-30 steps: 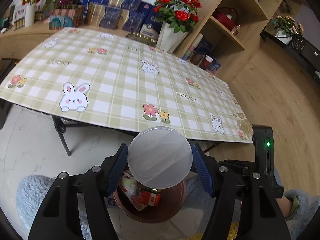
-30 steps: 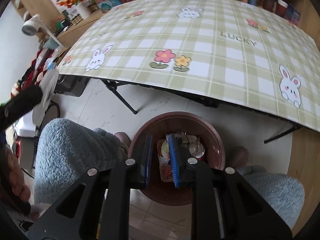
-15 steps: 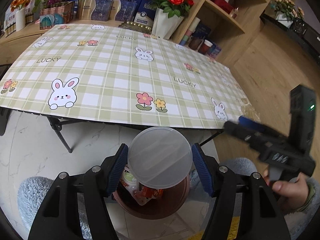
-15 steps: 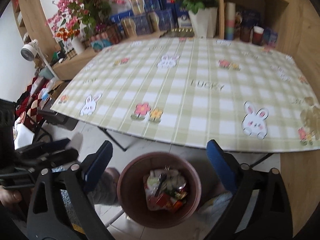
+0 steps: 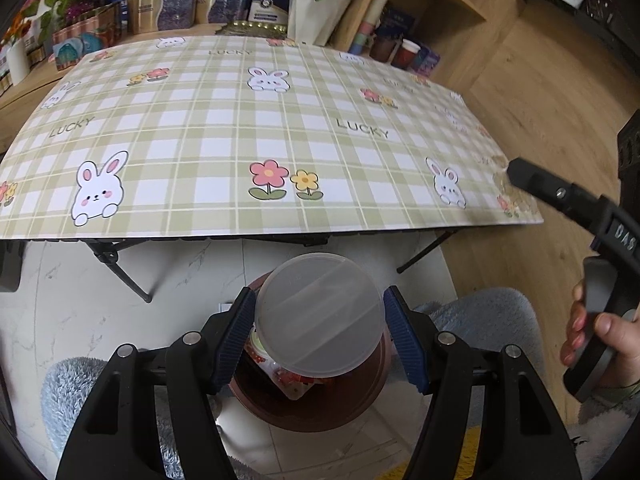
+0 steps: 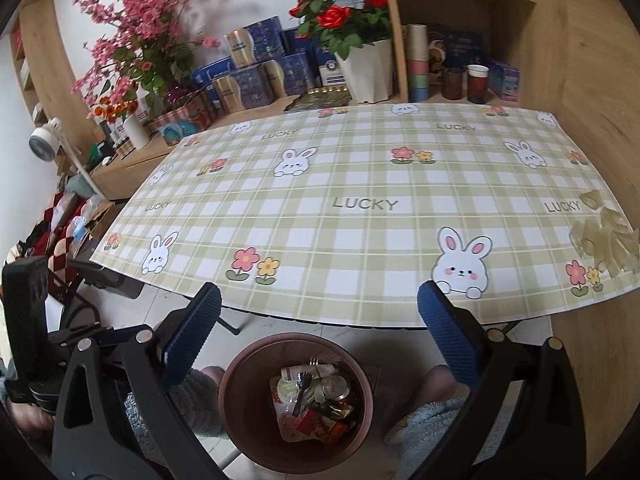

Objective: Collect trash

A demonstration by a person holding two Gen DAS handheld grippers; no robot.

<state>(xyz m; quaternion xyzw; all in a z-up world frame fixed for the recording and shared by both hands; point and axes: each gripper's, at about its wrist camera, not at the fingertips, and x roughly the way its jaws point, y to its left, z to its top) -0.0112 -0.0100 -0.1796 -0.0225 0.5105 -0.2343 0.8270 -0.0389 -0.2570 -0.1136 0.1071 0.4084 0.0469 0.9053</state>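
My left gripper point(image 5: 320, 334) is shut on a round clear plastic lid point(image 5: 320, 314) and holds it just above the brown trash bin point(image 5: 360, 404) on the floor. In the right wrist view the bin point(image 6: 248, 396) holds wrappers, a can and a black plastic fork point(image 6: 302, 390). My right gripper point(image 6: 316, 332) is open and empty, above the bin near the table's front edge. It also shows at the right of the left wrist view point(image 5: 576, 208).
The table point(image 6: 360, 220) has a green plaid cloth with bunnies and stands just beyond the bin. Flower pots, boxes and cups line the shelf behind it point(image 6: 360, 68). My blue fuzzy slippers point(image 5: 68, 392) flank the bin. Wooden floor lies to the right.
My right gripper has opened wide and risen from inside the bin to above it. My left gripper still holds the lid over the bin, and its view has tilted up a little.
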